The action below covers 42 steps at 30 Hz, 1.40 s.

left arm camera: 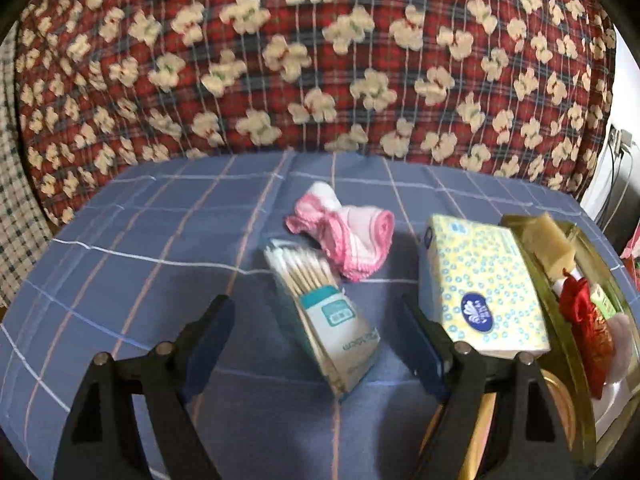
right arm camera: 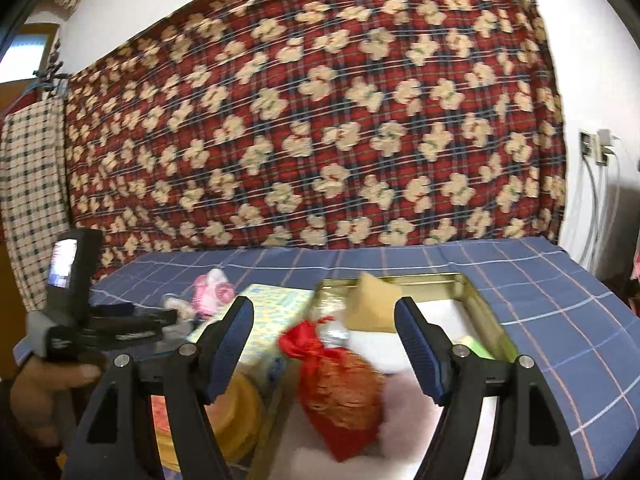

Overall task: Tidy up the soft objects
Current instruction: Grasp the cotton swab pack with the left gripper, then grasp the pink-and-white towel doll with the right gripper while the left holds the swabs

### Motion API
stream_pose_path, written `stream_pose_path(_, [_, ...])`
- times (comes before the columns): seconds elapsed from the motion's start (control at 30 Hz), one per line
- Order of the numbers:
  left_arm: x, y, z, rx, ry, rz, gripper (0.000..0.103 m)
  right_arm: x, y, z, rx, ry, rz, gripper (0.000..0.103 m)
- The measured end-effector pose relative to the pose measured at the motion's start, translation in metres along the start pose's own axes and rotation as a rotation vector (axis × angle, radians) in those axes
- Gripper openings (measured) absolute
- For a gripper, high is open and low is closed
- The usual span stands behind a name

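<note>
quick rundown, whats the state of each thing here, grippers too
left gripper: open, empty, over the cotton swab box
right gripper: open, empty, over the tin
cotton swab box: lying on the bedsheet, swabs showing
pink cloth: crumpled, loose on the sheet
tissue pack: flat beside the tin
gold tin: lidless
red pouch: tied shut, in the tin
sponge: in the tin

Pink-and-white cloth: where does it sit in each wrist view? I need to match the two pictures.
Left wrist: the pink-and-white cloth lies centre frame on the blue checked sheet, just beyond the cotton swab box.
Right wrist: it shows small at left of centre, behind the tissue pack.
Shared landmark: the yellow tissue pack, right of the cloth in both.
</note>
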<state>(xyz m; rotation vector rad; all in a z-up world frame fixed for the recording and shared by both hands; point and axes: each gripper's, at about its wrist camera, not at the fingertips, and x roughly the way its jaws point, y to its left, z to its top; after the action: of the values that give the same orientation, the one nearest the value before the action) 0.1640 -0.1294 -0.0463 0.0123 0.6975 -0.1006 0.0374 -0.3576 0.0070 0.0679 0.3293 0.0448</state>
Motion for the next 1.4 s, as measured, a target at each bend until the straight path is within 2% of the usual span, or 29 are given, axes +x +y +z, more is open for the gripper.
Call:
stream_pose_path(0.07, [0.008, -0.001, 0.000, 0.006, 0.021, 0.008, 0.075, 0.004, 0.010, 0.003, -0.012, 0.012, 0.027, 0.075])
stream_pose_path(0.1, [0.013, 0.000, 0.000, 0.007, 0.032, 0.004, 0.061, 0.007, 0.017, 0.006, -0.021, 0.018, 0.047, 0.075])
stream_pose_path(0.13, [0.018, 0.002, 0.000, 0.005, 0.046, -0.007, 0.037, 0.008, 0.023, 0.009, -0.028, 0.024, 0.061, 0.075])
stream_pose_path(0.2, [0.028, 0.006, 0.001, -0.005, 0.083, -0.036, 0.030, 0.012, 0.035, 0.014, -0.043, 0.033, 0.088, 0.075])
stream_pose_path(0.3, [0.030, 0.014, 0.003, -0.011, 0.083, -0.069, 0.021, 0.021, 0.051, 0.022, -0.063, 0.057, 0.117, 0.075])
stream_pose_path(0.43, [0.032, 0.027, 0.007, -0.017, 0.082, -0.076, 0.019, 0.041, 0.069, 0.029, -0.081, 0.108, 0.142, 0.075])
stream_pose_path(0.7, [0.038, 0.075, 0.020, -0.009, 0.062, 0.063, 0.018, 0.088, 0.096, 0.047, -0.082, 0.239, 0.192, 0.075])
stream_pose_path(0.77, [0.039, 0.085, 0.021, -0.009, 0.068, 0.077, 0.018, 0.103, 0.104, 0.055, -0.073, 0.280, 0.217, 0.075])
stream_pose_path(0.9, [0.049, 0.104, 0.024, -0.030, 0.086, 0.088, 0.018, 0.141, 0.121, 0.063, -0.070, 0.390, 0.242, 0.075])
stream_pose_path(1.0, [0.053, 0.106, 0.030, -0.050, 0.090, 0.066, 0.018, 0.176, 0.135, 0.061, -0.084, 0.477, 0.237, 0.075])
stream_pose_path(1.4, [0.060, 0.116, 0.033, -0.059, 0.086, 0.036, 0.018, 0.284, 0.157, 0.042, -0.099, 0.722, 0.135, 0.075])
